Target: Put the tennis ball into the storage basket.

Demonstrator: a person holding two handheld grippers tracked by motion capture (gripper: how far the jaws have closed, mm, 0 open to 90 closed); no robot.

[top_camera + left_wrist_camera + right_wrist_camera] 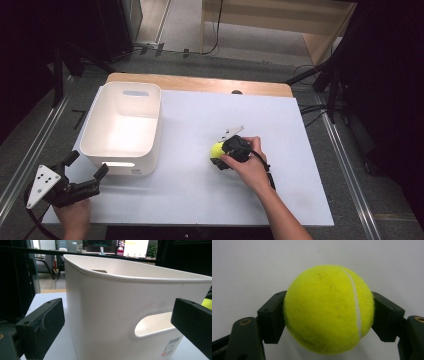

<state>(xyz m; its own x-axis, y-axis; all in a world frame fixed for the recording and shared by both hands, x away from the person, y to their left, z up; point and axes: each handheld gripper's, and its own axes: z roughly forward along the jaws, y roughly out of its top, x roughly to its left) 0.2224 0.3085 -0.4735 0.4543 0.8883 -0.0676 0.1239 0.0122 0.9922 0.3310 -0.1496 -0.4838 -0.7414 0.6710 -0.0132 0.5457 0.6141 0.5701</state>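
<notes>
White tabletop (300, 200) carries a white plastic handled bin (122, 129) at left; right gripper (222, 152) clamps the fuzzy yellow tennis ball (329, 308) mid-frame (touching the surface), left gripper (87, 170) gapes wide, lower left.
</notes>
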